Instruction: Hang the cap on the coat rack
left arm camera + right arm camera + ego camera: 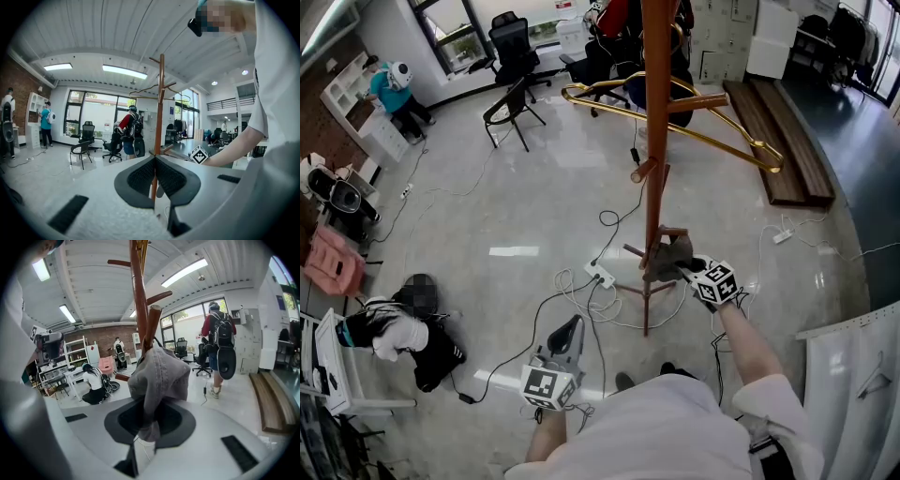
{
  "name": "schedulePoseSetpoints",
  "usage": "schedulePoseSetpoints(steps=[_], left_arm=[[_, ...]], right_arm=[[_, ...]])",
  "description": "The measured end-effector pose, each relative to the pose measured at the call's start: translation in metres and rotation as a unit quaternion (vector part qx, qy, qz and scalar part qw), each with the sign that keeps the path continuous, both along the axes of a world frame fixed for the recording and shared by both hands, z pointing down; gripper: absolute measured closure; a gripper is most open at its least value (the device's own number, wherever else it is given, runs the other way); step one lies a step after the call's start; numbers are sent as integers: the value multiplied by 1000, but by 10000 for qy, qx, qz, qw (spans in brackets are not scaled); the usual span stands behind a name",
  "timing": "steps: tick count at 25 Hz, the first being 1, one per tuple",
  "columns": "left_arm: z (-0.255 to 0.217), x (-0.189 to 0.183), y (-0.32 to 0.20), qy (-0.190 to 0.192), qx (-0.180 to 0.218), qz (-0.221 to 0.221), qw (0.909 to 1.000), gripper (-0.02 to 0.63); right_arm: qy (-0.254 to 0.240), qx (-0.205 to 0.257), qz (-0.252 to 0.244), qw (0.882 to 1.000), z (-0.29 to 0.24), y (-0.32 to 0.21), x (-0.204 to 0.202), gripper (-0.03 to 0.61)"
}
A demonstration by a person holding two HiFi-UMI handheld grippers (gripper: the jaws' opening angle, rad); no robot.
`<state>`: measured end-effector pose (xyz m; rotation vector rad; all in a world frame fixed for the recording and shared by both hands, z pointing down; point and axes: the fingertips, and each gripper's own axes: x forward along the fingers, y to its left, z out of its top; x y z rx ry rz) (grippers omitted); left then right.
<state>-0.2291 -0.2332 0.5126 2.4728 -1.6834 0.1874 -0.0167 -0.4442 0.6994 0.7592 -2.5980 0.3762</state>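
My worry is the grey cap (159, 376) sliding off; it is draped over the tip of a low peg (153, 324) on the coat rack (654, 141), and I judge the fabric only loosely seated; if I let go before the crown settles past the peg's end, it could drop to the floor (516, 206); if I pull back with cloth pinched, I could drag it off again; pushing too hard might rock the slim rack with its gold hangers (712, 131). The right gripper (149, 427) has its fingers (176, 420) clenched almost together on the cap's lower edge, so the fabric hangs between peg and grip. The left gripper (155, 176) waits well apart from the rack, its fingers (140, 178) pressed together on nothing.
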Motion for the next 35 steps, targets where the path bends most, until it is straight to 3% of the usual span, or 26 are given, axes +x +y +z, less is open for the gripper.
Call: schedulePoseSetpoints(steps=[8, 9, 11, 16, 24, 35], left_arm=[[5, -6, 4, 24, -66, -46, 10000, 603], [5, -6, 5, 26, -61, -35, 10000, 603], [5, -5, 5, 23, -43, -13, 10000, 603], [3, -2, 7, 12, -14, 47, 10000, 603], [4, -10, 13, 16, -7, 50, 10000, 604], [3, -10, 19, 39, 65, 224, 9997, 603]], right_arm=[[-15, 13, 97, 10000, -1, -1, -1, 534], [-31, -1, 118, 9999, 0, -1, -1, 507], [-57, -30, 222, 9997, 1, -2, -1, 377], [91, 114, 466, 9988, 2, -3, 6, 294], [9, 194, 683, 9975, -4, 1, 13, 284], [-149, 666, 803, 9944, -48, 26, 22, 284]])
